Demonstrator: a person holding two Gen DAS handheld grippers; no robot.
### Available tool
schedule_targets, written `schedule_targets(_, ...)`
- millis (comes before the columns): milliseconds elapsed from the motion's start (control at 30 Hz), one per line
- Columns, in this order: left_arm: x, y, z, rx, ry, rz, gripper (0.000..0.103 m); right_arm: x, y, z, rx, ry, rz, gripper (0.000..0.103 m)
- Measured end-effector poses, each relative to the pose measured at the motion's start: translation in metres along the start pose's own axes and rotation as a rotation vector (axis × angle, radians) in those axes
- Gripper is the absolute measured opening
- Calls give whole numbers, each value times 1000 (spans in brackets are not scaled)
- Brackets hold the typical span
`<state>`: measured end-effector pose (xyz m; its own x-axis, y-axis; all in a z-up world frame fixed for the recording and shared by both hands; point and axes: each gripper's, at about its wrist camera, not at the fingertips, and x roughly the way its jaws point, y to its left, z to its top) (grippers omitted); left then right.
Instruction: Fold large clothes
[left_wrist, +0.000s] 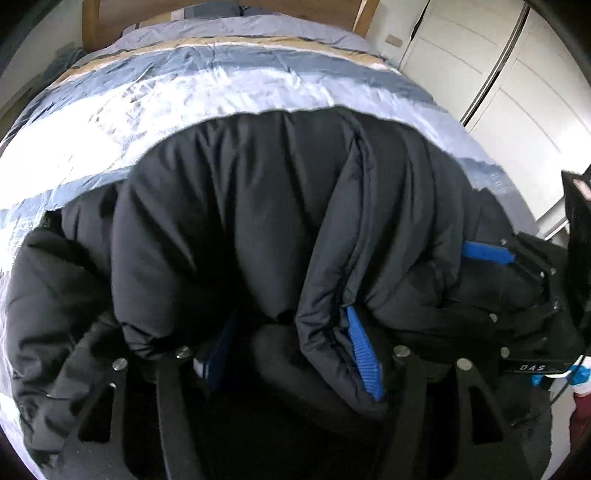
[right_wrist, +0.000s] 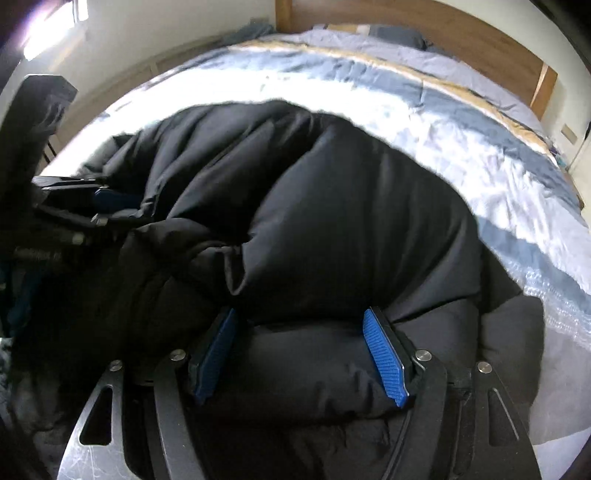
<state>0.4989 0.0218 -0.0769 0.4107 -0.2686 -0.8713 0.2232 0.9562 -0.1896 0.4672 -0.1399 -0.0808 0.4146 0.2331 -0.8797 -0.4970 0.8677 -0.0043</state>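
Note:
A big black puffer jacket (left_wrist: 240, 206) lies bunched across the near end of the bed; it also fills the right wrist view (right_wrist: 332, 221). My left gripper (left_wrist: 291, 354) has its blue pads (left_wrist: 364, 354) spread wide with a thick fold of the jacket between them. My right gripper (right_wrist: 306, 354) also has its blue pads (right_wrist: 384, 358) spread wide around a thick roll of the jacket. The right gripper shows at the right edge of the left wrist view (left_wrist: 491, 254). The left gripper shows at the left of the right wrist view (right_wrist: 99, 206).
The bed has a striped blue, white and tan duvet (left_wrist: 221, 85) and a wooden headboard (right_wrist: 443, 29). White wardrobe doors (left_wrist: 498, 74) stand right of the bed. A white wall (right_wrist: 166, 22) is on the left side.

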Motion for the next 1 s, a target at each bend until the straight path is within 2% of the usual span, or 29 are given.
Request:
schedule_targets(100,-3,-1,6,-26,18,8,59,0,0,1,14,26,-16,70)
schedule_targets(200,-30,-5,2,-64,-42,-23,59,-19,4,3,28,10,-29,70)
schedule_targets(333,-69,-14,-14,-62,-68,-7,59,-60,7,-15,66,-31,-33,70)
schedule_targets(467,-113,-21,-41,-83,-101,-34,59,-114,9,-45,123,-81,-12,70)
schedule_targets(667,-194,-15,-120,-71,-156,-36,59,-204,18,-110,163,-155,-2,71)
schedule_targets(767,-227,-2,-165,-74,-172,-37,59,-240,16,-150,185,-178,-6,78)
schedule_targets(867,-251,18,-206,-108,-157,-17,66,-274,12,-197,223,-193,-20,81)
schedule_targets(1000,-281,50,-267,-174,-144,-4,66,-305,1,-251,285,-194,-59,84)
